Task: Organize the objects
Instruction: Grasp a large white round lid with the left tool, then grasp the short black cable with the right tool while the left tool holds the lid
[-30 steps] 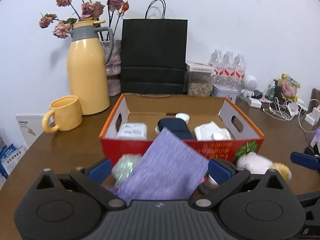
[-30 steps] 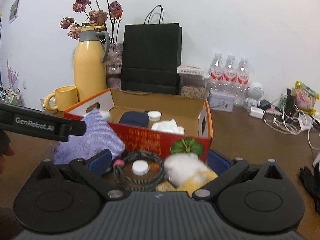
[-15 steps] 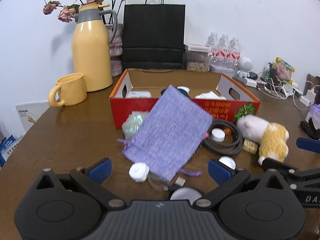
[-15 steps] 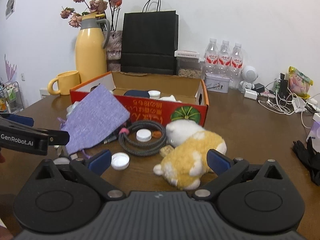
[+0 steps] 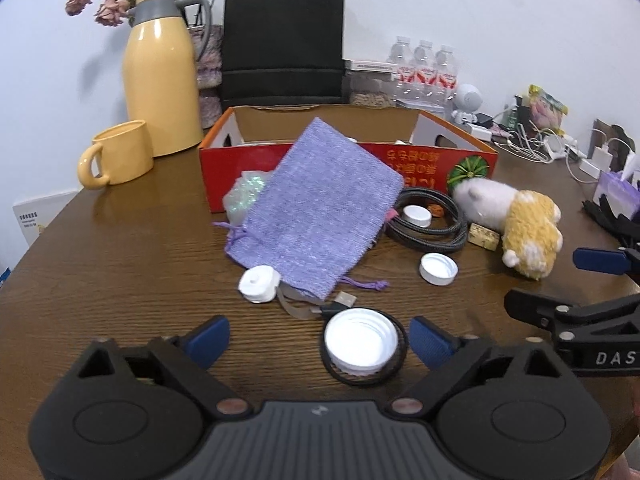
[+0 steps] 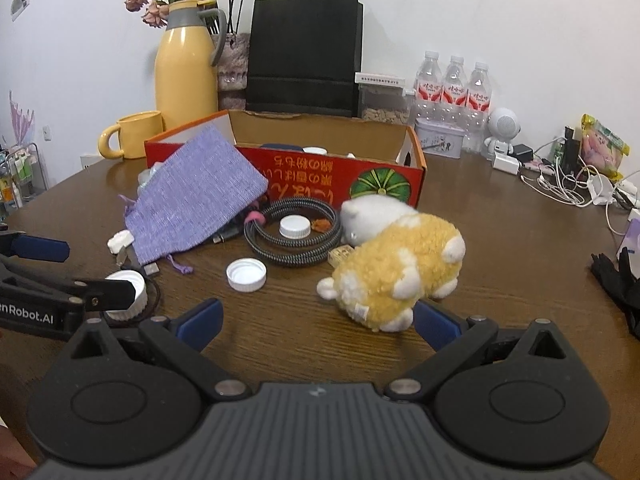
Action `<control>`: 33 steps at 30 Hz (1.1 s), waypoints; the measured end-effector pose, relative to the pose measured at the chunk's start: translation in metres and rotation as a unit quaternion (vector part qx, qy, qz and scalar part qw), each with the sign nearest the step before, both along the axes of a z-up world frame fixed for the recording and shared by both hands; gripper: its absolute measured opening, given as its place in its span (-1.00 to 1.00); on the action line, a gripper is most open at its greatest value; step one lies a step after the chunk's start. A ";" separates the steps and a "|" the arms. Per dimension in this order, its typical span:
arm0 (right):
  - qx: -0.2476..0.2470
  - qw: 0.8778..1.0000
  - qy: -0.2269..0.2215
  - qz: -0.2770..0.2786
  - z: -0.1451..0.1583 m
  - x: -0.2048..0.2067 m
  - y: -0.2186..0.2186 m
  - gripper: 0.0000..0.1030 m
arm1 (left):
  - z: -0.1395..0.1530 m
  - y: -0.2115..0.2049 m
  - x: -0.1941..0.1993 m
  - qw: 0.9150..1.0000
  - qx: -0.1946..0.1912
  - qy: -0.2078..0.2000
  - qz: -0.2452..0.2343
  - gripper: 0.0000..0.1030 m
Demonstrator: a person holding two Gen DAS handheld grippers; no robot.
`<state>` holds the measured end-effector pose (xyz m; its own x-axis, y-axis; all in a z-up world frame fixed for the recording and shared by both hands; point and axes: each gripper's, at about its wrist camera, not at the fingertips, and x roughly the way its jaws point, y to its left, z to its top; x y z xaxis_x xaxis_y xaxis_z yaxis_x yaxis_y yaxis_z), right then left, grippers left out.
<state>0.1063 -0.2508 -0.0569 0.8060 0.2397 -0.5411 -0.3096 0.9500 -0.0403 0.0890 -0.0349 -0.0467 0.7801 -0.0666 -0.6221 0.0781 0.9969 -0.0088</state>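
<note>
My left gripper point(image 5: 320, 342) hangs low over the brown table, its jaws wide and closing. A white upturned lid point(image 5: 362, 344) inside a black hair ring lies between the pads, untouched. Beyond it a purple cloth pouch point(image 5: 316, 208) leans against the red cardboard box point(image 5: 440, 156). My right gripper point(image 6: 318, 322) is open and holds nothing. A yellow and white plush toy point(image 6: 396, 264) lies just ahead of its right pad. A coiled black cable point(image 6: 296, 236) rings a small white cap point(image 6: 295, 227). Another white lid point(image 6: 246, 275) lies nearer.
A yellow jug point(image 5: 162, 80) and yellow mug point(image 5: 120, 154) stand at the back left, with a black paper bag point(image 5: 282, 40) behind the box. Water bottles point(image 6: 452, 84), chargers and white cables point(image 6: 568, 184) crowd the back right. Black gloves point(image 6: 620, 280) lie at the right edge.
Both grippers have drawn back from the box and sunk toward the table, bringing the lids, cable and toy into view. The left jaws have narrowed a little.
</note>
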 end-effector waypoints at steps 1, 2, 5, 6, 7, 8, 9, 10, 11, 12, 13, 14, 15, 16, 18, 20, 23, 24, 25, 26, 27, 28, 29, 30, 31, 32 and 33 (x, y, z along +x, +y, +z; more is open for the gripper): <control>-0.001 1.000 0.001 -0.001 -0.001 0.000 -0.001 1.00 | -0.001 -0.002 -0.001 1.000 -0.001 -0.002 -0.005 0.59; -0.002 1.000 0.002 -0.002 -0.002 0.001 -0.001 1.00 | -0.001 -0.004 -0.001 1.000 -0.001 -0.003 -0.010 0.50; -0.001 1.000 0.006 -0.003 -0.004 0.001 -0.002 1.00 | -0.005 -0.012 -0.001 0.999 -0.004 0.001 -0.044 -0.23; -0.001 1.000 0.006 -0.003 -0.004 0.001 -0.002 1.00 | -0.007 -0.015 -0.001 0.999 0.001 0.001 -0.044 -0.25; -0.002 1.000 0.006 -0.002 -0.004 0.000 -0.001 1.00 | -0.007 -0.016 -0.001 0.999 0.004 -0.002 -0.045 -0.25; -0.002 1.000 0.006 0.000 -0.005 0.000 0.000 1.00 | -0.007 -0.016 -0.002 0.999 0.002 -0.003 -0.048 -0.25; -0.002 1.000 0.006 0.001 -0.005 -0.001 0.000 1.00 | -0.006 -0.014 -0.003 0.999 -0.004 -0.005 -0.047 -0.25; -0.002 1.000 0.007 0.002 -0.005 -0.001 0.000 1.00 | -0.005 -0.013 -0.004 0.999 -0.006 -0.010 -0.043 -0.25; -0.002 1.000 0.007 0.003 -0.005 -0.001 0.000 1.00 | -0.003 -0.010 -0.005 0.999 -0.010 -0.014 -0.039 -0.25; -0.002 1.000 0.008 0.004 -0.006 -0.001 0.001 1.00 | -0.001 -0.008 -0.006 0.999 -0.013 -0.018 -0.036 -0.25; -0.002 1.000 0.008 0.005 -0.006 -0.001 0.002 1.00 | 0.001 -0.005 -0.008 0.999 -0.016 -0.021 -0.033 -0.25; -0.002 1.000 0.009 0.007 -0.006 -0.001 0.003 1.00 | 0.004 -0.003 -0.009 0.999 -0.020 -0.025 -0.031 -0.25; -0.003 1.000 0.009 0.008 -0.007 -0.001 0.004 1.00 | 0.006 0.000 -0.010 0.999 -0.022 -0.029 -0.027 -0.25; -0.003 1.000 0.010 0.009 -0.007 -0.001 0.005 1.00 | 0.008 0.003 -0.011 0.999 -0.024 -0.032 -0.023 -0.25; -0.003 1.000 0.011 0.012 -0.008 -0.001 0.007 1.00 | 0.010 0.011 -0.014 0.999 -0.026 -0.036 -0.011 -0.25; -0.004 1.000 0.012 0.017 -0.008 -0.001 0.011 1.00 | 0.012 0.019 -0.015 0.999 -0.025 -0.036 0.003 -0.25; -0.005 1.000 0.013 0.027 -0.008 -0.001 0.019 1.00 | 0.011 0.032 -0.016 0.999 -0.024 -0.034 0.021 -0.25; -0.005 0.999 0.013 0.031 -0.008 -0.001 0.022 1.00 | 0.011 0.036 -0.017 0.999 -0.023 -0.034 0.025 -0.25; -0.005 0.999 0.013 0.035 -0.008 0.000 0.026 1.00 | 0.011 0.041 -0.018 0.999 -0.022 -0.035 0.029 -0.25; -0.006 0.999 0.014 0.039 -0.008 0.001 0.030 1.00 | 0.011 0.045 -0.018 0.999 -0.022 -0.035 0.033 -0.25; -0.006 0.999 0.014 0.043 -0.008 0.002 0.035 1.00 | 0.011 0.049 -0.019 0.998 -0.021 -0.036 0.037 -0.25; -0.006 0.999 0.015 0.048 -0.008 0.003 0.039 1.00 | 0.011 0.054 -0.020 0.998 -0.019 -0.036 0.040 -0.25; -0.007 0.998 0.015 0.054 -0.008 0.004 0.046 1.00 | 0.010 0.057 -0.020 0.998 -0.017 -0.034 0.043 -0.25; -0.007 0.998 0.016 0.061 -0.008 0.005 0.051 1.00 | 0.010 0.060 -0.021 0.998 -0.015 -0.034 0.045 -0.25; -0.008 0.998 0.016 0.068 -0.007 0.005 0.057 1.00 | 0.010 0.063 -0.021 0.998 -0.015 -0.034 0.047 -0.25; -0.010 0.997 0.017 0.075 -0.007 0.007 0.062 1.00 | 0.010 0.067 -0.022 0.998 -0.016 -0.035 0.049 -0.25; -0.013 0.996 0.016 0.084 -0.008 0.007 0.069 1.00 | 0.009 0.069 -0.023 0.998 -0.016 -0.035 0.050 -0.25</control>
<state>0.1136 -0.1823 -0.0645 0.7378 0.3543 -0.5745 -0.4650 0.8838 -0.0522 0.0655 0.0341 -0.0376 0.8257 -0.0063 -0.5641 -0.0192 0.9990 -0.0392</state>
